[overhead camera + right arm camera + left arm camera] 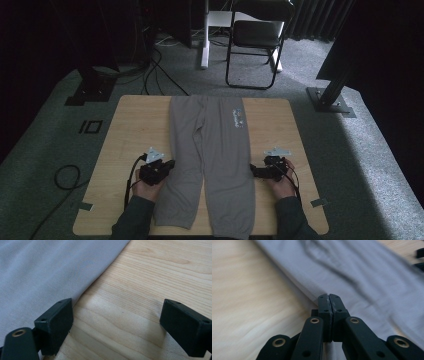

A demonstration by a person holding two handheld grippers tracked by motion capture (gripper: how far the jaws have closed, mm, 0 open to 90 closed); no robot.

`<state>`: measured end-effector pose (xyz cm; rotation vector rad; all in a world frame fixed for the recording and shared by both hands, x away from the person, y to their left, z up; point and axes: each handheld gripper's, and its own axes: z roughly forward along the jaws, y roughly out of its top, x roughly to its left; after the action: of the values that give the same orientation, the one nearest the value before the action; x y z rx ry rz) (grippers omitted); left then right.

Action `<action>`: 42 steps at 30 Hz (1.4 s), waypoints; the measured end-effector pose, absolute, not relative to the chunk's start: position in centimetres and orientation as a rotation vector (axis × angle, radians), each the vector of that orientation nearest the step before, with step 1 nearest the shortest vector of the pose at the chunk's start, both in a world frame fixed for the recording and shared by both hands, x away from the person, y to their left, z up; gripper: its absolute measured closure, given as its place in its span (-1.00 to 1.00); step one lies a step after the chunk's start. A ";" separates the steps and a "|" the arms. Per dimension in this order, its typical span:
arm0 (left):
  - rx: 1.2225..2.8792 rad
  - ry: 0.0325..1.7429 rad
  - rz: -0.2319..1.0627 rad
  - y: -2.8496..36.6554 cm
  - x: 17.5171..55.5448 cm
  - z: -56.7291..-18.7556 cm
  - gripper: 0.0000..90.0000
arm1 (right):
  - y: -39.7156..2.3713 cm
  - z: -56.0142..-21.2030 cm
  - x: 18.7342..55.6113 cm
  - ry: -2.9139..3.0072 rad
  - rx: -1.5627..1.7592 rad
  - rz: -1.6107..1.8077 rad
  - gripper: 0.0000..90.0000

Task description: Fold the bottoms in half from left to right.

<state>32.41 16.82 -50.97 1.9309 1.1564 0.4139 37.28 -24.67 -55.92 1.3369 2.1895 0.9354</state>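
Note:
Grey sweatpants (210,150) lie flat along the wooden table (135,125), waistband at the far end, legs toward me. My left gripper (171,164) is at the outer edge of the left leg. In the left gripper view its jaws (329,296) are pressed together right on the hem edge of the grey fabric (362,277), which runs under them. My right gripper (252,171) rests by the outer edge of the right leg. In the right gripper view it (120,322) stands wide open over bare wood (150,277), its left fingertip (53,325) beside the fabric edge (37,272).
A folding chair (255,40) and a white post stand on the carpet beyond the table. Black stands sit at the far left (90,87) and far right (330,95). Cables trail on the floor to the left. Bare wood flanks the pants on both sides.

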 end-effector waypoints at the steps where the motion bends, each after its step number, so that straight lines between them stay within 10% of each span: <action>1: 1.932 1.136 0.405 16.1 32.6 -50.5 0.99 | -24.7 -55.9 37.3 2.190 1.336 0.936 -0.75; 18: 2.052 0.795 0.255 2.0 35.5 -47.5 0.99 | -24.7 -55.9 37.3 2.188 1.338 0.936 -0.75; 21: 2.079 0.805 0.192 1.3 36.3 -48.8 0.72 | -24.7 -55.9 37.3 2.189 1.337 0.937 -0.75; 28: 2.030 0.826 0.224 4.3 35.9 -48.3 0.30 | -24.6 -55.9 37.2 2.182 1.351 0.926 -0.75; 35: 1.974 0.972 0.420 11.3 35.0 -48.8 0.26 | -22.8 -53.1 35.7 2.220 1.264 1.021 0.05; 42: 1.937 1.165 0.499 17.5 34.1 -52.2 0.26 | -17.0 -51.6 34.2 2.358 1.048 1.134 0.10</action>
<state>34.07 17.48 -52.24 1.9365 1.1648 0.4994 34.17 -16.96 -51.58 1.0482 2.3584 1.1341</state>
